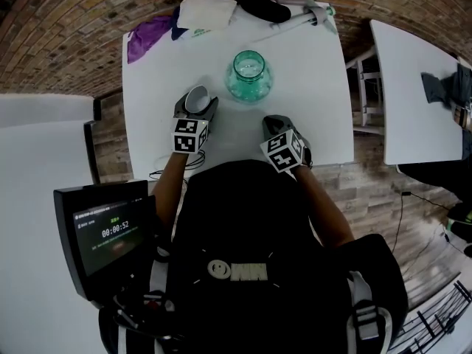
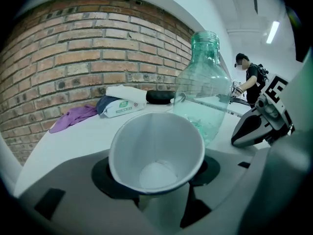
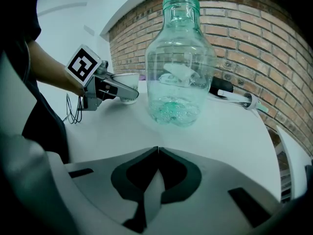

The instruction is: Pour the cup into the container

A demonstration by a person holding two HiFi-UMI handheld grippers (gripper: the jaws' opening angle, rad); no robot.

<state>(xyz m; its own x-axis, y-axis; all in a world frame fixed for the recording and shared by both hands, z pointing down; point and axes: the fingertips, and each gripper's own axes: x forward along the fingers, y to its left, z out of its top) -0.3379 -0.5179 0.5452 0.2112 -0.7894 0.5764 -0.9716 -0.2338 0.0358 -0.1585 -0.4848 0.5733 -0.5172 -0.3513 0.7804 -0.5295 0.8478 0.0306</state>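
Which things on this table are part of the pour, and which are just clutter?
In the job:
- paper cup, gripped by the left gripper
- green glass jar, standing upright
- right gripper, shut and empty

Lying about:
- purple cloth
- wipes pack
- black object
- white tool at the far edge
- cable at the near edge
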